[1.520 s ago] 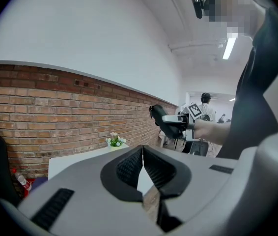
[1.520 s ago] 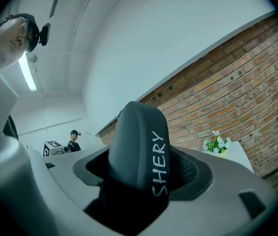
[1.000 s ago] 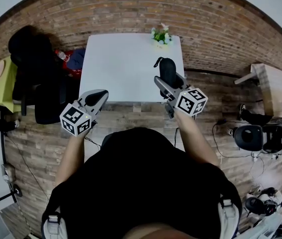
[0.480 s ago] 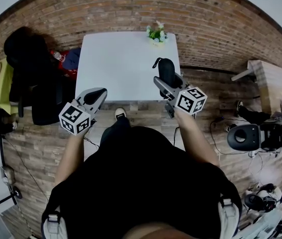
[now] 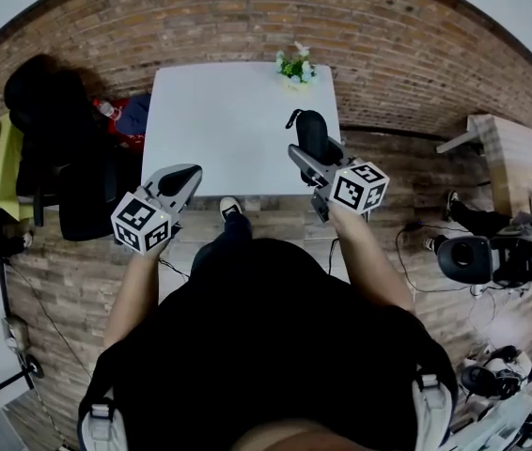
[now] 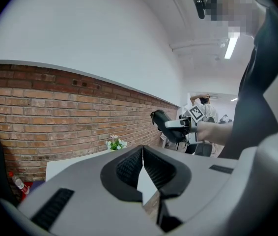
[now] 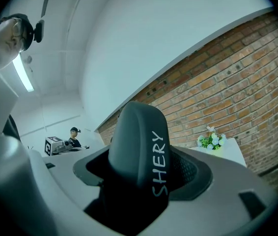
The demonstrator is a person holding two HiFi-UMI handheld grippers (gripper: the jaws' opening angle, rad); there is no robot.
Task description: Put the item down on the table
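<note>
Grip: my right gripper has its jaws clamped on the lower end of a black case with white "SHERY" lettering along its side.
Other jaws: my left gripper has its jaws pressed together on nothing and sits idle at lower left of the head view.
Case axis: the long axis runs straight out of my jaws, up-frame toward the brick wall.
Position: right of centre in the head view, over the near right part of the white table. I judge it held off the top, not resting.
Direction: the table lies ahead of and below the case, and the right gripper is nearer.
Clearance: the flower pot stands at the far edge, well apart.
Next move, I judge: lower the case, lay it flat, then part the jaws.
</note>
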